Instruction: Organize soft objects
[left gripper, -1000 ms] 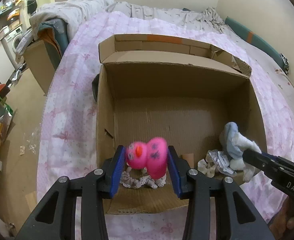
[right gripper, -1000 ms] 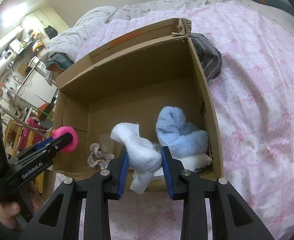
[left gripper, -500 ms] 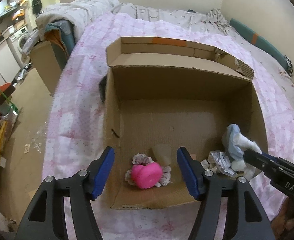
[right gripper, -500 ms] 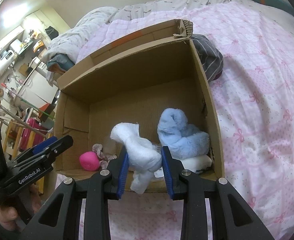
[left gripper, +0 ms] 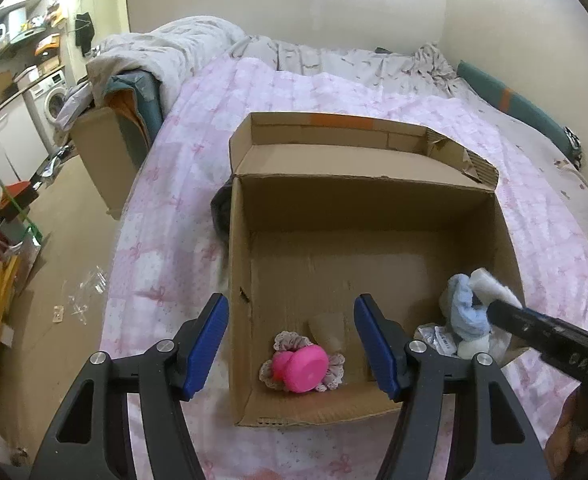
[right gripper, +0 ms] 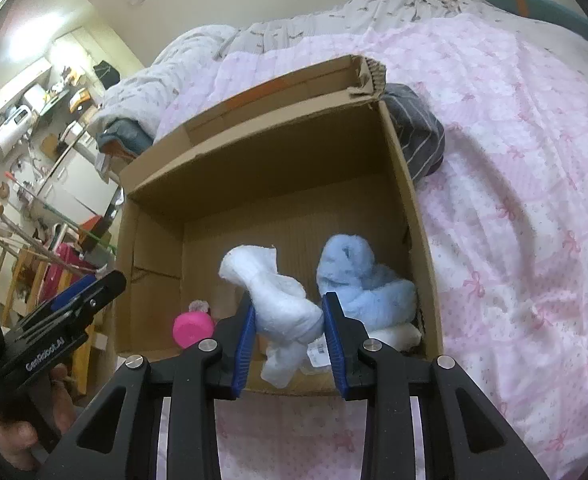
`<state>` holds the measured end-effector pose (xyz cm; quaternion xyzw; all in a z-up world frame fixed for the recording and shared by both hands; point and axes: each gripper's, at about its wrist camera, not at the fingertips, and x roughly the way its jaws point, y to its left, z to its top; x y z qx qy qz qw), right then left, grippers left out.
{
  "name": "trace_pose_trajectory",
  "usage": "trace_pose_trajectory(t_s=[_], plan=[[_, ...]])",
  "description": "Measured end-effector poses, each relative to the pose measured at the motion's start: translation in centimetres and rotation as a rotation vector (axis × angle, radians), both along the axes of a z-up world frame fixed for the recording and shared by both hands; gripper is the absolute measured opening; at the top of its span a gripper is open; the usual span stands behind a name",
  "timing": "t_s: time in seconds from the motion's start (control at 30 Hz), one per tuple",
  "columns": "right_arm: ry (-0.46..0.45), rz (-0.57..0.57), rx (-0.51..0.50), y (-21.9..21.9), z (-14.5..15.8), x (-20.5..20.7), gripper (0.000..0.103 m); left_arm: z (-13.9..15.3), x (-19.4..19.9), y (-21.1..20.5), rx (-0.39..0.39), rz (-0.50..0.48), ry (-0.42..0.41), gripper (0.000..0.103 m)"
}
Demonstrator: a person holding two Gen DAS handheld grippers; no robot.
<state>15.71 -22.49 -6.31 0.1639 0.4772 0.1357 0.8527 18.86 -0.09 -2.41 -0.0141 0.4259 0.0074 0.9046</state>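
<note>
Right gripper pinches a white fleece sock, light, limp, best held mid-body, over the cardboard box; left gripper stands open, empty.

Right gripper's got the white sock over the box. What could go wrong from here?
1. The white sock dangles at the near wall of the cardboard box; released by the right gripper here, its tail may catch the rim or spill onto the bedspread.
2. It hangs close to the blue plush, so it may pile on top rather than settle flat.
3. The open left gripper hovers over the pink toy and could bump it.
</note>
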Motion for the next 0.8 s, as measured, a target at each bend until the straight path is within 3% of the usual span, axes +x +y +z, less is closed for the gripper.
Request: trace_pose_trajectory(t_s=[0.03, 0.07, 0.13, 0.23, 0.33, 0.43, 0.5, 0.57, 0.7, 0.8], plan=[[-0.005, -0.006, 0.009, -0.2, 0.1, 0.0, 0.042, 0.0, 0.0, 0.1, 0.008, 0.008, -0.001, 0.062], [-0.010, -0.012, 0.022, -0.3, 0.2, 0.0, 0.056, 0.1, -0.1, 0.1, 0.014, 0.014, 0.000, 0.062], [-0.035, -0.036, 0.048, -0.8, 0.7, -0.1, 0.076, 0.2, -0.2, 0.3, 0.011, 0.021, 0.001, 0.062], [-0.078, -0.066, 0.043, -1.1, 1.6, -0.4, 0.084, 0.9, -0.6, 0.5, 0.007, 0.034, -0.022, 0.062], [-0.082, -0.103, 0.031, -1.2, 2.4, -0.4, 0.102, 1.8, -1.6, 0.6, 0.011, 0.036, -0.058, 0.062], [-0.142, -0.120, 0.022, -1.0, 4.0, -1.1, 0.103, 2.8, -2.7, 0.4, 0.046, 0.014, -0.075, 0.070], [-0.199, -0.092, -0.036, -0.2, 6.0, -1.9, 0.103, 3.8, -3.7, 0.8, 0.034, 0.015, -0.104, 0.071], [-0.220, -0.082, -0.056, 0.0, 6.6, -2.2, 0.103, 4.8, -4.7, 1.8, 0.014, 0.051, -0.132, 0.084], [-0.280, -0.042, -0.098, 0.5, 8.9, -4.7, 0.103, 6.2, -6.8, 3.3, -0.037, 0.091, -0.174, 0.090], [-0.293, -0.025, -0.108, 0.7, 9.4, -6.0, 0.103, 6.6, -8.4, 3.5, -0.045, 0.084, -0.194, 0.101]])
